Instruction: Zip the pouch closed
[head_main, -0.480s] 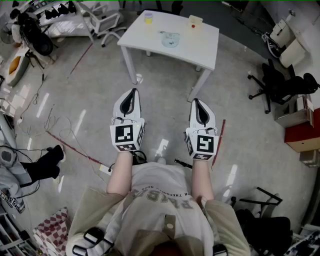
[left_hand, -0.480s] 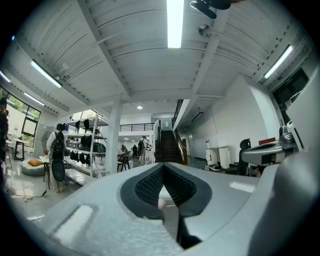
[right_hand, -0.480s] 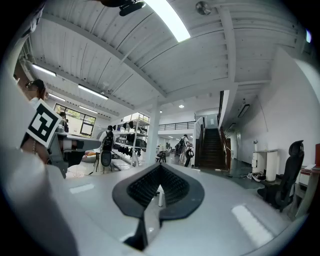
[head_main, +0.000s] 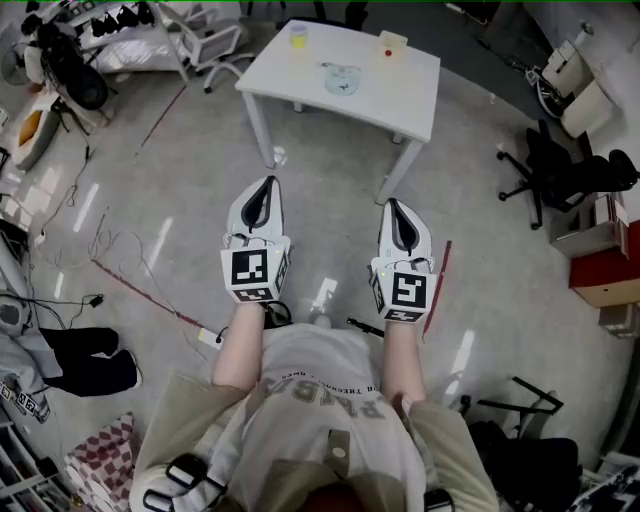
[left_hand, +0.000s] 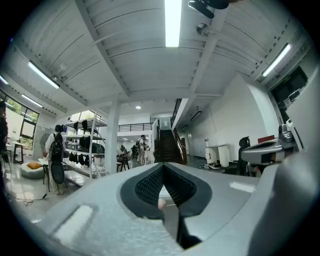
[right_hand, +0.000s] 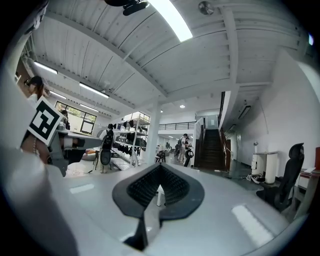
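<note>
The left forearm (head_main: 240, 345) and right forearm (head_main: 400, 360) reach straight ahead, side by side, each holding its gripper level. The left gripper (head_main: 265, 185) has its jaws pressed together on nothing, and so has the right gripper (head_main: 393, 204) (past the tips, only the hall shows). The pouch (head_main: 340, 78) lies flat on the white table (head_main: 415, 95) at 12 o'clock, well apart from both. Bare floor (head_main: 330, 200) runs from the grippers to the table's near edge. An office chair (head_main: 560, 170) stands at 3 o'clock, and cables (head_main: 130, 275) trail at 9 o'clock.

The pouch (head_main: 341, 78) is too small to show its zipper.
</note>
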